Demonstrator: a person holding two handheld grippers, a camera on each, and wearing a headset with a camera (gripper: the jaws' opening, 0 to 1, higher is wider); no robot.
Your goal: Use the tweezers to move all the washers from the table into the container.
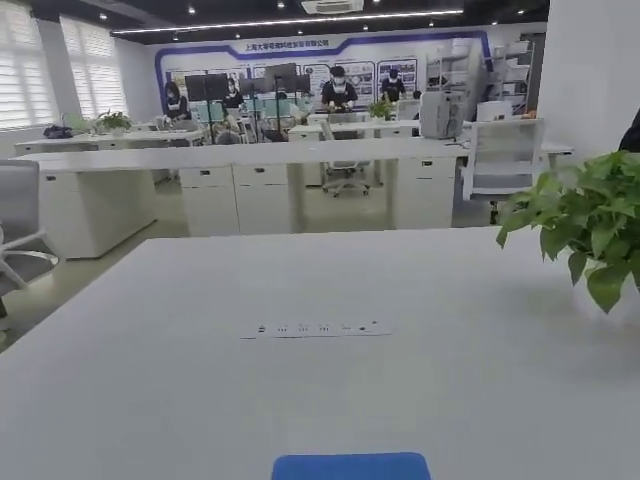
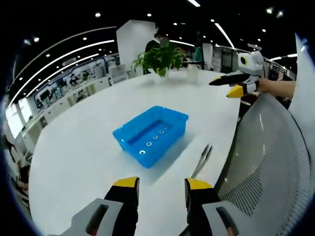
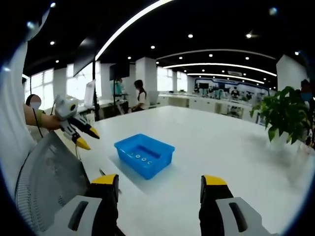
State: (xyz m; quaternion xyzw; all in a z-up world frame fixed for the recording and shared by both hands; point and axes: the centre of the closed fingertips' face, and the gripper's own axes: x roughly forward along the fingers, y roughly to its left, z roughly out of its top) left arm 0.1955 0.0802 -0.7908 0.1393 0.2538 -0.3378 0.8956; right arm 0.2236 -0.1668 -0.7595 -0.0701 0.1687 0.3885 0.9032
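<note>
We held both grippers up off the white table (image 2: pixel 74 147), and neither had hold of anything. The left gripper (image 2: pixel 161 189) was released, its two yellow-tipped jaws parted with bare table between them. The right gripper (image 3: pixel 160 184) was likewise released, its jaws set wide apart. In the left gripper view we also saw the right gripper at the upper right, held in a hand over the table's edge, jaws apart.

The blue container (image 2: pixel 150 133) sat on the table ahead of both grippers, well apart from each. The washers (image 2: pixel 153 137) lay inside it in a short row along its floor, and we could make out about five small rings in the left gripper view. The tweezers (image 2: pixel 202 160) lay flat on the table just beside the container, between it and the table's near edge, and neither gripper touched them.

A mesh-backed chair (image 2: pixel 266 162) stood against that edge, and a leafy plant (image 3: pixel 283 110) stood on the far side of the table. In the head view the container's rim showed at the bottom edge, with a socket strip (image 1: pixel 315 328) set into the tabletop beyond it and people (image 1: pixel 338 90) at desks far behind
</note>
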